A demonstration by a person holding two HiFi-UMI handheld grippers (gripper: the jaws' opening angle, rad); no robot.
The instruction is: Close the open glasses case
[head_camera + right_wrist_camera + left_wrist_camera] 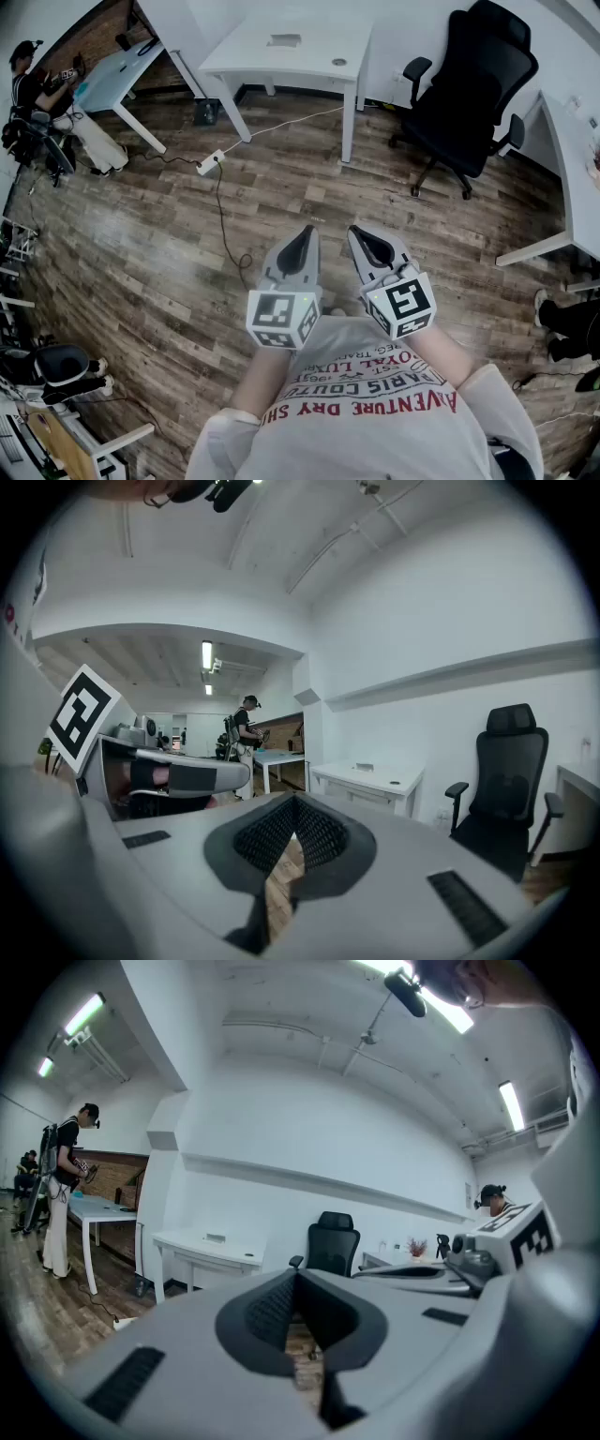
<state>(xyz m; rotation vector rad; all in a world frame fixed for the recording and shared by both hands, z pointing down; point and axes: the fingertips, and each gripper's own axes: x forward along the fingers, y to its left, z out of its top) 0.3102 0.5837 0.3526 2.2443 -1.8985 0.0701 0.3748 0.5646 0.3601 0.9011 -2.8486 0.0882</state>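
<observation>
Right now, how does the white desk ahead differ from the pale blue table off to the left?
The white desk is white-topped; the blue table is pale blue. Nobody stands at the white desk, while a person is at the blue table. The white desk backs onto a white wall; the blue table sits by a brick wall. Both stand on the wood floor on white legs.
</observation>
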